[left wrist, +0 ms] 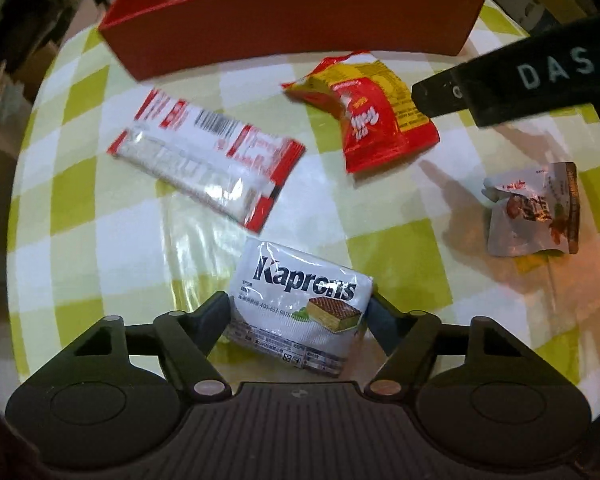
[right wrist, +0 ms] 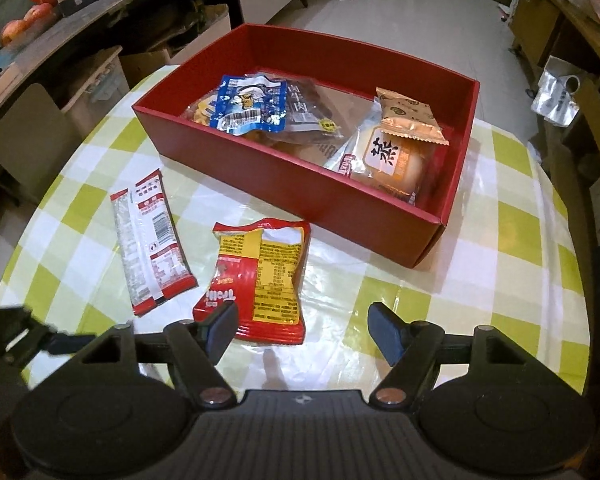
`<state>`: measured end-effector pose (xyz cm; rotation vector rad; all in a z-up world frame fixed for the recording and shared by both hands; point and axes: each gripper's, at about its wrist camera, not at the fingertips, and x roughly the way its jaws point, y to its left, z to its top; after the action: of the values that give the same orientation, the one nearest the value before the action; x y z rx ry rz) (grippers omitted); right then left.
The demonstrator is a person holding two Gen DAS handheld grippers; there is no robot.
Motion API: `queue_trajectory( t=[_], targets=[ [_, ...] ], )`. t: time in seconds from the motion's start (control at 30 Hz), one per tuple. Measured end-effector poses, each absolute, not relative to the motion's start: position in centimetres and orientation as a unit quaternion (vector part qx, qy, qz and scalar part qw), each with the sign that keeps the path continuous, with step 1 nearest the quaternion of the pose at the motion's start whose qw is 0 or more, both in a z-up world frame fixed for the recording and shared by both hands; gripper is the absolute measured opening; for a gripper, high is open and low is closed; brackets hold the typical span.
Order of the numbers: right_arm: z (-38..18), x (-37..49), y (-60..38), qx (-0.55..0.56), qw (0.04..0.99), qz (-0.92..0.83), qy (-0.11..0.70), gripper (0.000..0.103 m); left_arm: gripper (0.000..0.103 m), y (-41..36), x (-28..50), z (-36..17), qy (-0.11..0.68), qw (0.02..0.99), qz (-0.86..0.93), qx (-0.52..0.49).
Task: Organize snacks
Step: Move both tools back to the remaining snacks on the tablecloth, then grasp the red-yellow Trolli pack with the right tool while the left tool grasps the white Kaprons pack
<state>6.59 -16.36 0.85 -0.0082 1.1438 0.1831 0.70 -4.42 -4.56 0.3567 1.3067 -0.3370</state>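
Glossy pillow-shaped wafer packet (left wrist: 300,312) between tongs (left wrist: 298,312)

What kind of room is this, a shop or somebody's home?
Probably a home, perhaps a dining corner. A checked tablecloth covers the table, apples and boxes crowd a side counter, and a red box holds snacks.

A pale tiled floor (right wrist: 440,12) is reflecting the room light. Shelves (right wrist: 40,28) holding boxes and fruit are lining the left side; a wooden cabinet (right wrist: 540,12) is standing right.
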Motion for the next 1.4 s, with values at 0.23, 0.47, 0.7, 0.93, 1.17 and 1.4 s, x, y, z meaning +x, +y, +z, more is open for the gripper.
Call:
queue_trajectory(
  t=[0.23, 0.47, 0.7, 0.93, 1.17, 1.4],
  targets=[
    [0.0, 7.9, -15.9, 0.019, 0.833, 0.081, 0.547, 0.078, 0.068, -3.0, -0.4, -3.3, 0.598, 0.777, -0.160, 0.114],
    [-1.4, 9.4, -13.7, 0.001, 0.827, 0.090, 0.555, 0.083, 0.083, -3.9, 0.5, -4.6, 0.606, 0.764, -0.171, 0.144],
    [-3.4, 10.2, -12.3, 0.000, 0.809, 0.107, 0.578, 0.090, 0.098, -3.5, 1.1, -6.2, 0.625, 0.749, -0.160, 0.150],
    [-4.1, 10.1, -11.8, -0.007, 0.811, 0.107, 0.576, 0.103, 0.095, -2.2, 0.4, -6.0, 0.618, 0.754, -0.166, 0.151],
    [-4.7, 9.7, -10.8, -0.039, 0.809, 0.113, 0.575, 0.103, 0.096, 0.0, 0.1, -6.2, 0.620, 0.753, -0.168, 0.141],
    [-4.3, 10.0, -12.0, -0.013, 0.812, 0.117, 0.572, 0.103, 0.096, 2.0, 0.7, -5.9, 0.623, 0.753, -0.174, 0.119]
  ],
)
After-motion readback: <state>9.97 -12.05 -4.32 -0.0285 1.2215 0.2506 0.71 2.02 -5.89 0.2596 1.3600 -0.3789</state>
